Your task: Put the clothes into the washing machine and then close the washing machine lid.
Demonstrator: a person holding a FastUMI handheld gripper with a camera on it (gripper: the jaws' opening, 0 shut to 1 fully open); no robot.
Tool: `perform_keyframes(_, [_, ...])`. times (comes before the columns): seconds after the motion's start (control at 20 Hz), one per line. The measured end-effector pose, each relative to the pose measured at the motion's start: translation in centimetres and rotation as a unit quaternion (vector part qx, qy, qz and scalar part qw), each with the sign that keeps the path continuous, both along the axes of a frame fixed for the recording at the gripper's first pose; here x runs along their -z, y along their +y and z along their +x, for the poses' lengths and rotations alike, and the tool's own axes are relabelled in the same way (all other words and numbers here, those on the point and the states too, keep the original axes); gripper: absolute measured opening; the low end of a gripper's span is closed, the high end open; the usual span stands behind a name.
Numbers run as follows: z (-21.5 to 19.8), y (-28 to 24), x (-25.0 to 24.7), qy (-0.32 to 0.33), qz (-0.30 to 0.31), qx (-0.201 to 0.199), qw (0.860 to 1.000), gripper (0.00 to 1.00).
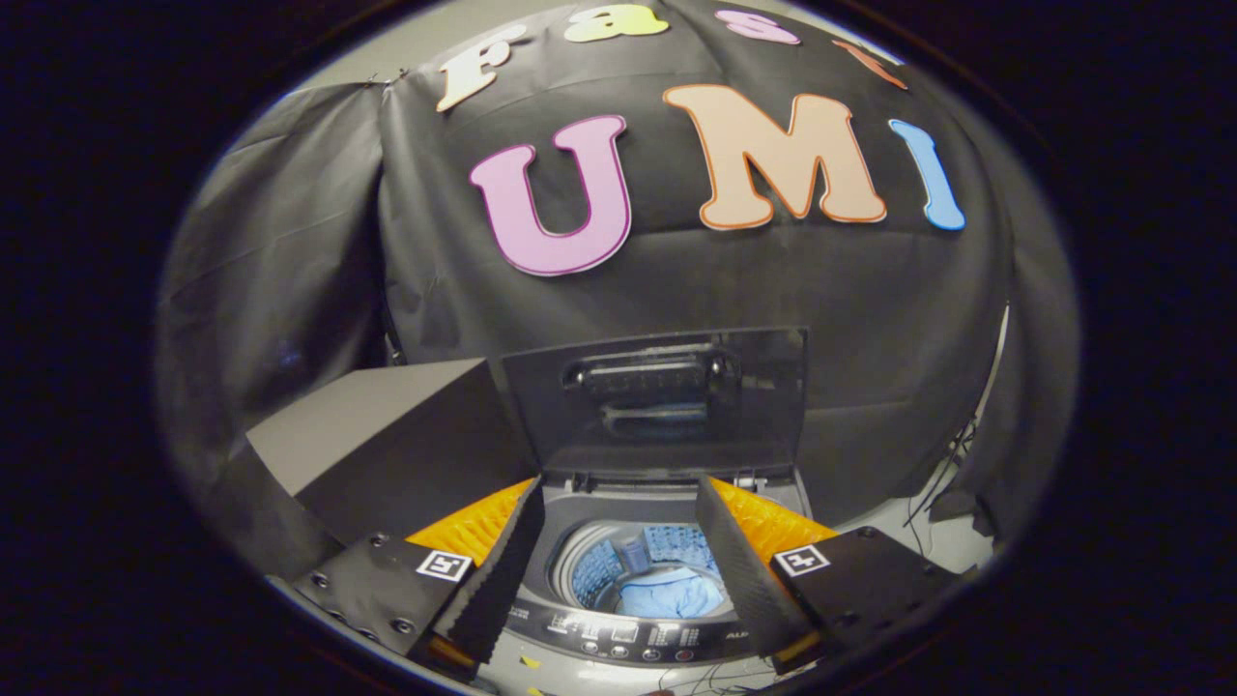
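A grey top-loading washing machine (638, 643) stands just ahead of my fingers. Its lid (657, 401) is raised upright at the back, with the handle facing me. Inside the drum lies a light blue garment (672, 594). My gripper (618, 541) hovers above the machine's opening, open, with nothing between its fingers. The drum and the garment show through the gap between the two fingers.
A grey box-like block (377, 435) stands to the left of the machine. Black cloth walls close the booth behind and at both sides. Loose cables (933, 493) hang at the right near a pale floor. The machine's control panel (628, 638) runs along its front edge.
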State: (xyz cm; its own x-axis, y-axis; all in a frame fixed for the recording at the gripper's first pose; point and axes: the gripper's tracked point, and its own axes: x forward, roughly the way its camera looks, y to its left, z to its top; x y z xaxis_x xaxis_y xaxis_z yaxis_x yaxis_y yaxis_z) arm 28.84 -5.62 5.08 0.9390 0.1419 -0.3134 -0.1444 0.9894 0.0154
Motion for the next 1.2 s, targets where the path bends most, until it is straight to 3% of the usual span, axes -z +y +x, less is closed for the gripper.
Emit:
perform_keyframes(0.4, [6.3,-2.2,-6.5,-0.057,-0.02,0.032,0.998,0.98])
perform_keyframes(0.7, [12.0,-2.5,-8.3,-0.076,-0.01,0.044,0.996,0.98])
perform_keyframes(0.9, [15.9,-3.9,-10.6,-0.116,0.0,0.073,0.991,0.98])
perform_keyframes(1.05, [19.4,-3.0,-9.8,-0.123,-0.001,0.066,0.99,0.98])
perform_keyframes(1.2, [22.4,-0.7,-5.6,-0.065,-0.021,0.05,0.996,0.98])
